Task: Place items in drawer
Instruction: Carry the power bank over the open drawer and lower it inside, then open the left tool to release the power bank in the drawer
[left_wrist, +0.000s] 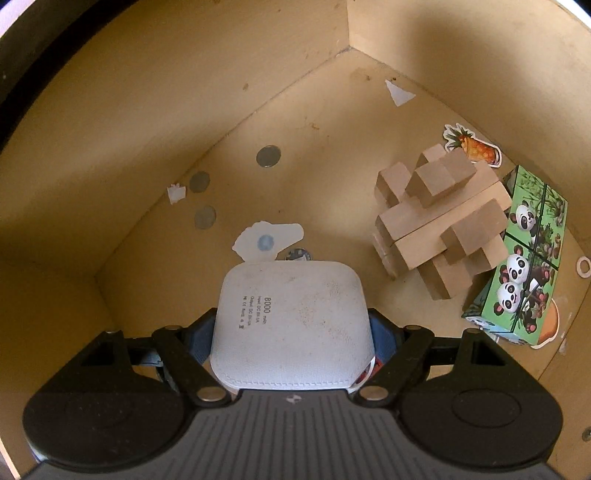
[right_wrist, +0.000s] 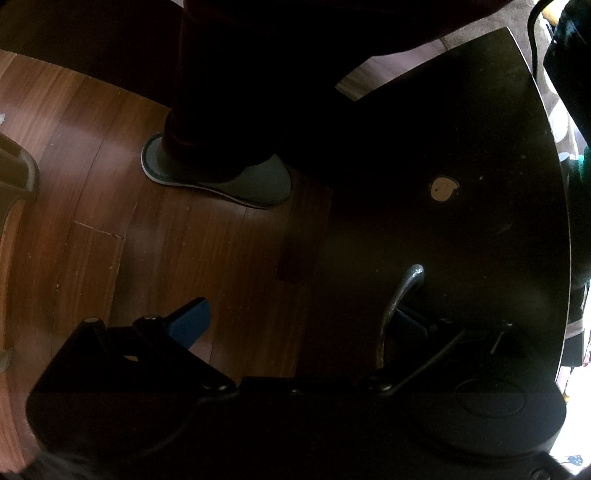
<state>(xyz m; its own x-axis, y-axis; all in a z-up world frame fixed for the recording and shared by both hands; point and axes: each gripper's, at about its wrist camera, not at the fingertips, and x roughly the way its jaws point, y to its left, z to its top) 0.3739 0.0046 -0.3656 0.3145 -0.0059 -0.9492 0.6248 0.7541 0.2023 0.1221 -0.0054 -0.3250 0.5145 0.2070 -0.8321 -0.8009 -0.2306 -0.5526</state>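
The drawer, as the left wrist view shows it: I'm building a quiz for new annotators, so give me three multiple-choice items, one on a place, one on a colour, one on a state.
1. Where does the wooden block puzzle lie in the drawer?
A. Against the panda cube, right of the power bank
B. In the far corner, alone
C. On top of the power bank

2. What colour is the power bank?
A. Black
B. White
C. Green

3. How does the left gripper stand?
A. Open and empty
B. Shut with nothing in it
C. Closed on the power bank, a blue pad at either side

Answers: 1 A, the puzzle leans against the panda cube on the right side. 2 B, its casing is white with small dark print. 3 C, the bank sits clamped between the two pads.
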